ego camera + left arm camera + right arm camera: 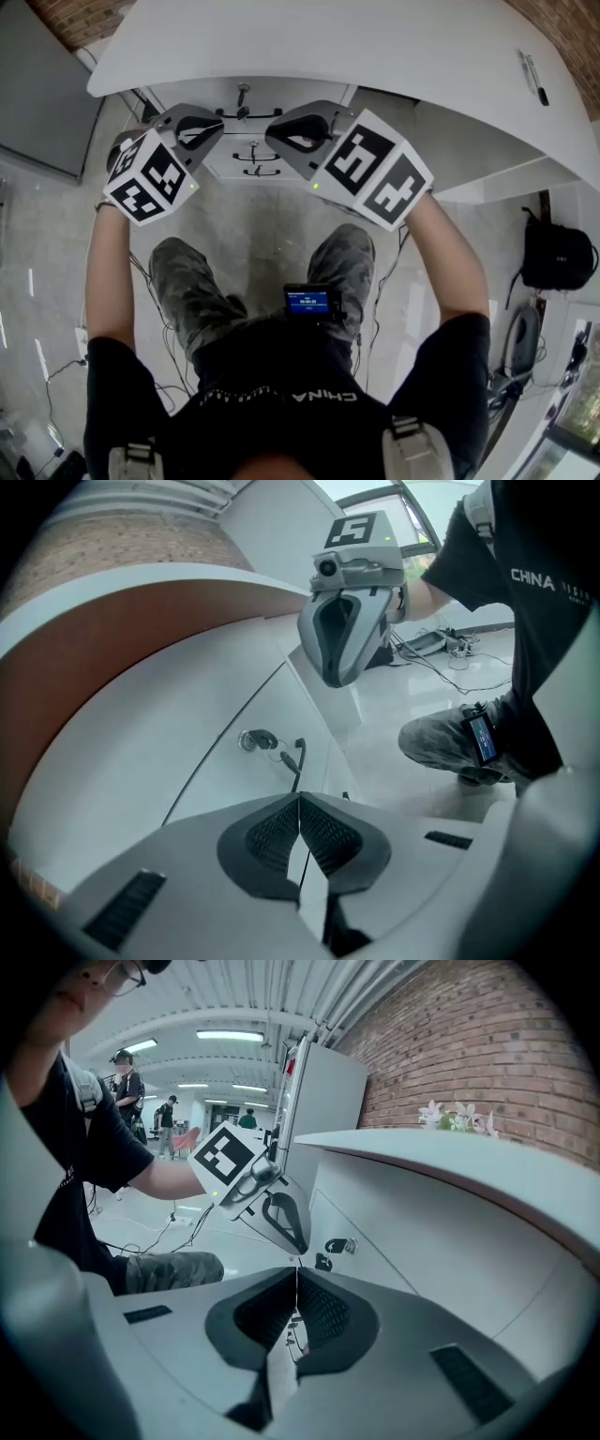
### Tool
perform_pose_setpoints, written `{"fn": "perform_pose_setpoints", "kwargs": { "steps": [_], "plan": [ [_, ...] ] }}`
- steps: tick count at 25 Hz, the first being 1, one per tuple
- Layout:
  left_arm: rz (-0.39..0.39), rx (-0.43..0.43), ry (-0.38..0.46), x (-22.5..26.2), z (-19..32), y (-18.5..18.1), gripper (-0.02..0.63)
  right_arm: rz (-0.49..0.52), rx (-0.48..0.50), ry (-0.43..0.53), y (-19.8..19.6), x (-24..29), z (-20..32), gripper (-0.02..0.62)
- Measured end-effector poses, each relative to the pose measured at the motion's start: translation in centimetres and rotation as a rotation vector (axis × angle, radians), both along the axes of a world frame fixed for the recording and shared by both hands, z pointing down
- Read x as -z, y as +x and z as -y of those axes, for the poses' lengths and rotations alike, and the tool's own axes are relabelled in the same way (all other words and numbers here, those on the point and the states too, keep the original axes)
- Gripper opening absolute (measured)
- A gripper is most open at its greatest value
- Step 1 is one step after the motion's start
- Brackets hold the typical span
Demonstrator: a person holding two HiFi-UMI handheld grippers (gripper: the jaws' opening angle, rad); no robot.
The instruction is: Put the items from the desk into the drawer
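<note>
Drawer (248, 131) sits shut under the desk (375, 47), just ahead of the left gripper (300, 803) and right gripper (296, 1288), both closed on nothing. Open one jaw pair first (the handle (298, 757) is near), grip it squarely and pull straight.

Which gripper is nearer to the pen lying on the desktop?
Right. In the head view the right gripper is at the drawer fronts, down and left of the pen. The left gripper is beside it, further left again.
</note>
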State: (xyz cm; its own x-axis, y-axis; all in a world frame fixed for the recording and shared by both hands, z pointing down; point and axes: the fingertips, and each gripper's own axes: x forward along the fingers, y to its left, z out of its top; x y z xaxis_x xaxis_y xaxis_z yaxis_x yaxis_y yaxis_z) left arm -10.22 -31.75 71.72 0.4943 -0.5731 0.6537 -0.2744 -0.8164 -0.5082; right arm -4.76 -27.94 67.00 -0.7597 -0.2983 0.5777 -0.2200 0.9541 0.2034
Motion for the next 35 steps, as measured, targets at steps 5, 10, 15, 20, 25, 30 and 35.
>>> {"fn": "perform_pose_setpoints", "kwargs": {
  "steps": [5,10,15,20,25,30,35],
  "plan": [
    [0.016,-0.062,-0.111,3.1,-2.4,0.5,0.012,0.016,0.02,-0.066,-0.8,5.0,-0.4,0.017],
    [-0.02,-0.09,-0.222,9.5,-5.1,1.4,0.012,0.026,0.014,-0.152,-0.4,11.5,-1.9,0.017],
    [-0.04,-0.093,-0.259,17.6,-7.3,2.0,0.012,0.041,-0.025,-0.22,0.2,19.3,-3.2,0.017],
    [-0.063,-0.071,-0.265,27.4,-9.0,3.0,0.012,0.044,-0.093,-0.257,1.6,28.4,-4.2,0.017],
    [-0.099,-0.035,-0.271,36.7,-10.1,3.8,0.012,0.039,-0.147,-0.263,3.0,37.0,-5.4,0.017],
    [-0.143,0.003,-0.251,42.6,-10.8,4.7,0.012,0.08,-0.205,-0.26,4.5,42.0,-6.6,0.017],
    [-0.211,0.057,-0.259,43.8,-13.2,5.4,0.012,0.162,-0.294,-0.299,5.7,42.8,-8.8,0.017]
  ]
}}
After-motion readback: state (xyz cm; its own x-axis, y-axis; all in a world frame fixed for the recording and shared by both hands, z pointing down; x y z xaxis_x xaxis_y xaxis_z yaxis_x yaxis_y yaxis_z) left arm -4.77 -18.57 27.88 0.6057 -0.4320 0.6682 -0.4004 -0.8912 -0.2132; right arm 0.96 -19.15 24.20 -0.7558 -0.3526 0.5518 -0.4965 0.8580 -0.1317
